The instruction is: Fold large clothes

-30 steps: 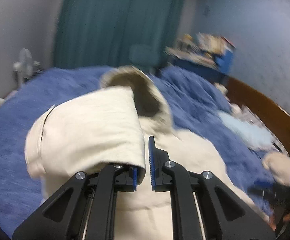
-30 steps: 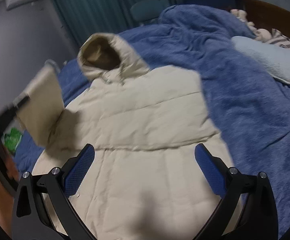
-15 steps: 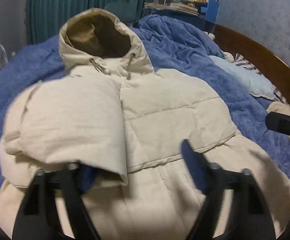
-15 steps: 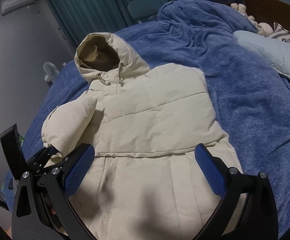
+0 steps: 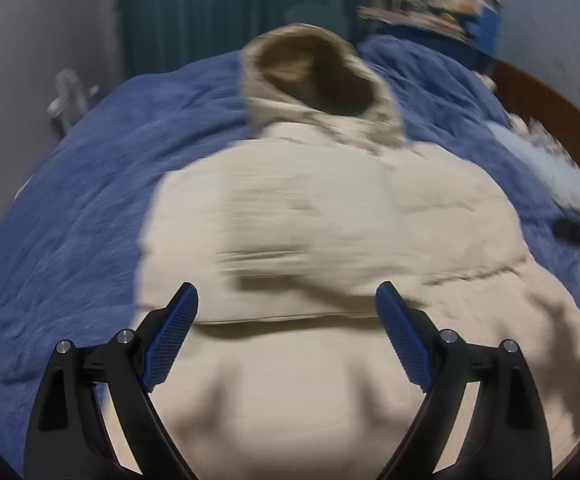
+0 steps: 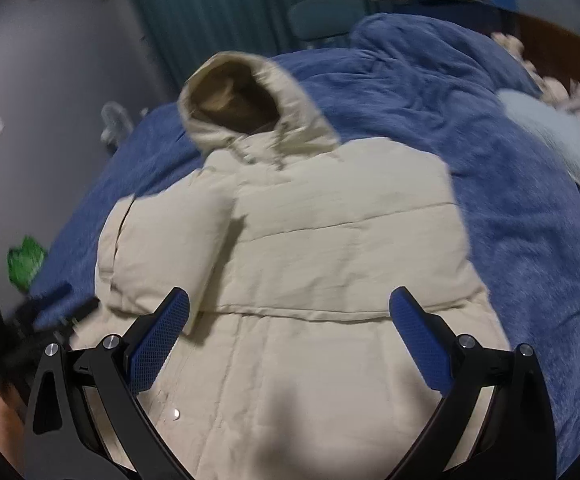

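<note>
Cream hooded coat (image 6: 322, 248) lies flat on the blue blanket (image 6: 530, 240), front up, hood (image 6: 242, 100) at 12 o'clock from the grippers, hem toward the cameras. Left sleeve (image 6: 162, 248) is folded in over the chest and lies at 10 o'clock in the right wrist view, with its cuff end near the waist seam.

Left gripper (image 5: 286, 320): fingers spread wide, jaws have just been opening, nothing between the pads. It hangs over the coat's lower half; the sleeve edge lies just past the tips. The view is motion-blurred, so I can't tell whether the pads touch the fabric.

Right gripper (image 6: 290, 328): fingers spread wide, nothing pinched, over the coat's waist seam. The left finger (image 6: 158, 340) sits over the folded sleeve's lower corner; contact can't be told.

In the right wrist view the left gripper also shows as a dark blur at 9 o'clock, at the coat's left edge.

Surroundings: fan (image 6: 114, 124) at 10 o'clock beside the bed, teal curtain (image 6: 230, 12) at 12, chair (image 6: 320, 20) at 12–1, pale pillow (image 6: 562, 140) at 2 on the blanket, wooden headboard (image 5: 550, 108) at 2 in the left wrist view.
</note>
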`<action>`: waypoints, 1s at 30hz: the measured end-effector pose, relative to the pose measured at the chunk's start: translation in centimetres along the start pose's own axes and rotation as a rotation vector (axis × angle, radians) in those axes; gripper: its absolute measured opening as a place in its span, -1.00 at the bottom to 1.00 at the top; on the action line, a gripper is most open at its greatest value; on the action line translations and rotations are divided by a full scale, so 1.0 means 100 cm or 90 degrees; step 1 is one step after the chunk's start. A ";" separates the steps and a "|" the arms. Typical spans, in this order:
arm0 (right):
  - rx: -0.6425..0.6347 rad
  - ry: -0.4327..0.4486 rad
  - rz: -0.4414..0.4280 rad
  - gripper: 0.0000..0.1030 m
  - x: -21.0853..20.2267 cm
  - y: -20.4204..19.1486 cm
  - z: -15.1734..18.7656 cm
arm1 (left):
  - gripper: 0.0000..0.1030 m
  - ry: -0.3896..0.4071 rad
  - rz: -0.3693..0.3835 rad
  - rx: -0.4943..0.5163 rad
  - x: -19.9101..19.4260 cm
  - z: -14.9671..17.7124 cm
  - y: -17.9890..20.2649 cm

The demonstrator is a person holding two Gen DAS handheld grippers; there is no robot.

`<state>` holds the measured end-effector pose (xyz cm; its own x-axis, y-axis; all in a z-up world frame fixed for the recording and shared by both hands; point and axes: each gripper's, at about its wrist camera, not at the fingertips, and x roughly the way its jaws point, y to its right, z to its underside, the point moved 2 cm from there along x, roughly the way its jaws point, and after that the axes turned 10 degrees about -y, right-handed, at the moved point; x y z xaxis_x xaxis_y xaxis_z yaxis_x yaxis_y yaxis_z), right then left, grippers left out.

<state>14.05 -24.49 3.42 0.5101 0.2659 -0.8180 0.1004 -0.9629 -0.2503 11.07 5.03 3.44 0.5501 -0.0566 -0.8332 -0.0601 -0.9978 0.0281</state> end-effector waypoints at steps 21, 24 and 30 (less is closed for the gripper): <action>-0.320 0.001 0.118 -0.22 0.109 -0.144 0.023 | 0.67 -0.044 -0.075 -0.072 0.052 -0.012 -0.079; -0.268 0.047 0.103 -0.45 0.088 -0.131 0.014 | 0.67 -0.039 -0.083 -0.059 0.055 -0.014 -0.076; -0.111 0.112 0.093 -0.54 0.051 -0.082 -0.009 | 0.67 -0.041 -0.083 -0.049 0.058 -0.014 -0.074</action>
<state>16.56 -15.26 1.79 0.6684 0.1271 -0.7329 0.1533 -0.9877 -0.0314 15.85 12.02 -0.84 0.4939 0.0736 -0.8664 0.0740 -0.9964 -0.0425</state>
